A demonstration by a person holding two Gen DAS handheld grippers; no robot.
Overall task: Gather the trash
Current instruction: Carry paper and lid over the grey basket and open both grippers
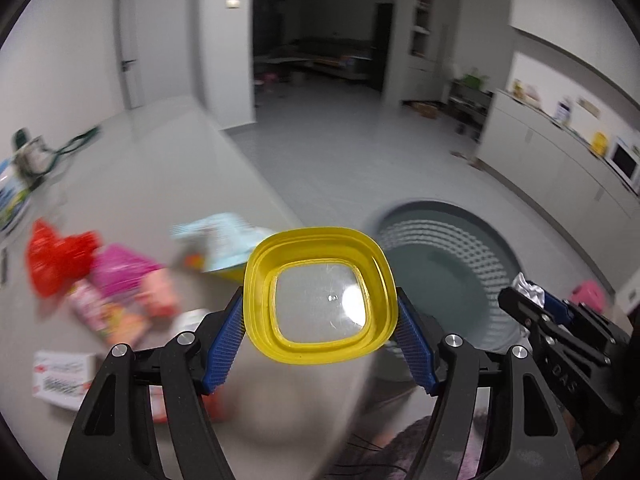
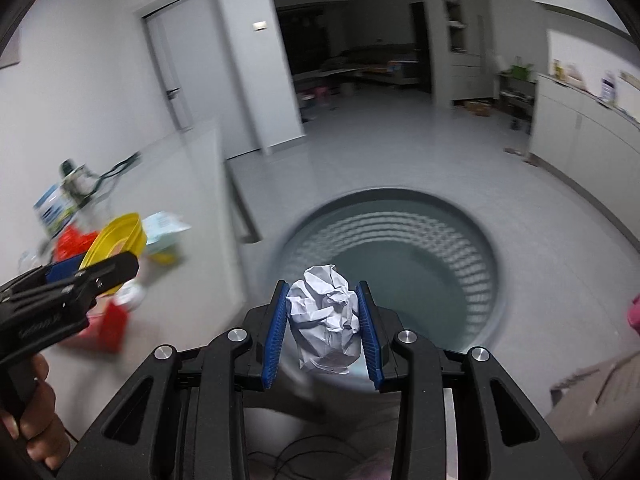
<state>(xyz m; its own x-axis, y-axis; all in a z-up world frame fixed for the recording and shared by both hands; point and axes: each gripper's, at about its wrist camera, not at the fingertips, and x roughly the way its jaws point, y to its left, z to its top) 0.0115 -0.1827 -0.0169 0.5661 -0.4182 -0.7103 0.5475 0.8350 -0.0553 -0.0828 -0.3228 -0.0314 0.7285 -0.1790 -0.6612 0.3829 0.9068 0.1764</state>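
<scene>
A yellow, rounded-square plastic lid with a clear window (image 1: pixel 320 300) is clamped at the centre of the left wrist view between the ribbed blue pads (image 1: pixel 224 344) of the left gripper (image 1: pixel 320 328). At the lower centre of the right wrist view, a crumpled white paper ball (image 2: pixel 326 320) is squeezed by the right gripper (image 2: pixel 325 328) above a round grey perforated plastic bin (image 2: pixel 440 248). Blurred colourful glossy wrappers (image 1: pixel 108 280) are seen on the smooth grey table (image 1: pixel 160 168) at the left.

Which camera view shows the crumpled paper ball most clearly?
The right wrist view: the crumpled paper ball sits centred between the right gripper pads. The left wrist view shows only a white scrap behind that gripper, at the right edge.
</scene>
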